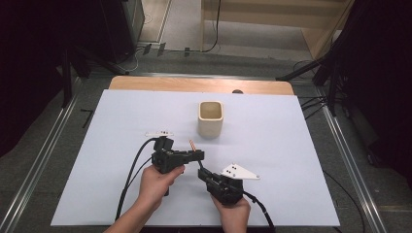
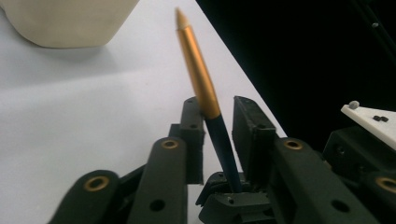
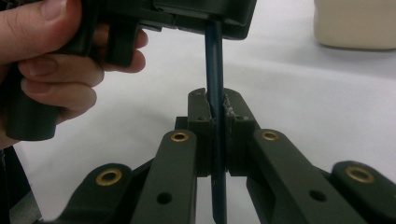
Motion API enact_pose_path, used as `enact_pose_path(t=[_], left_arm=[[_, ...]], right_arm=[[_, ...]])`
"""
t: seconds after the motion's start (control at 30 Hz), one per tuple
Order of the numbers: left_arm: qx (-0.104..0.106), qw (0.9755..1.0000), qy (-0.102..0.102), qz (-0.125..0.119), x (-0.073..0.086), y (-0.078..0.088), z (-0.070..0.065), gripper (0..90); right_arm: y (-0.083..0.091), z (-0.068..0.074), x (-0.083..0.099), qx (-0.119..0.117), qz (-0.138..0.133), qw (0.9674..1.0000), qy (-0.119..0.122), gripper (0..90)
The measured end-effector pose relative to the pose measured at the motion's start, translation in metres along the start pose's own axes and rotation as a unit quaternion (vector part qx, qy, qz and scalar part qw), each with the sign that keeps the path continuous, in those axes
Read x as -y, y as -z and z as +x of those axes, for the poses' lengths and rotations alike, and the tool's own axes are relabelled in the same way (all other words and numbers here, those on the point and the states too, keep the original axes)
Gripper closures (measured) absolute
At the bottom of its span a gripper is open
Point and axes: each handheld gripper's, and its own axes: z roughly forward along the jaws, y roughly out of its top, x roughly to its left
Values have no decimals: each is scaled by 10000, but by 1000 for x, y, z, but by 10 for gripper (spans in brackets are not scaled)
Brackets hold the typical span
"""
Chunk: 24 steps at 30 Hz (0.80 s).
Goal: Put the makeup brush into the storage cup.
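A pen [image 2: 198, 70] with a gold upper part and a dark blue barrel stands tilted over the white mat. My right gripper [image 3: 217, 112] is shut on the blue barrel [image 3: 214, 60] from below. My left gripper [image 2: 219, 121] reaches across it, its jaws on either side of the pen just where gold meets blue. The pen leans on one pad [image 2: 192, 135]; a gap shows at the other pad [image 2: 245, 135]. In the high view the two grippers, left [image 1: 198, 156] and right [image 1: 200, 172], meet at the mat's front middle, with the gold tip [image 1: 192, 143] sticking up.
A cream square cup [image 1: 211, 119] stands upright behind the grippers, near the mat's middle. The white mat [image 1: 121, 111] covers a wooden table [image 1: 194, 85]. Dark stands and cables flank the table on both sides.
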Motion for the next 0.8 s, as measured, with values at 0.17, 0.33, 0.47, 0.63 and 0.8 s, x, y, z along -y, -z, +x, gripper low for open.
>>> enact_pose_path(t=[0.17,0.33,0.47,0.63,0.8], left_arm=[[55,10000,-10,-28,0,1,-1,796],[142,9999,5,29,0,1,-1,822],[278,9995,154,59,-1,1,0,837],[457,9982,379,69,-1,2,5,843],[494,9980,389,57,-2,4,5,843]], right_arm=[[-1,1,0,-9,27,10000,12,842],[-2,2,1,-8,82,10000,16,842],[-3,2,1,-24,98,9999,14,842],[-2,3,-1,10,93,9999,99,840],[-1,5,-4,50,116,9996,233,769]])
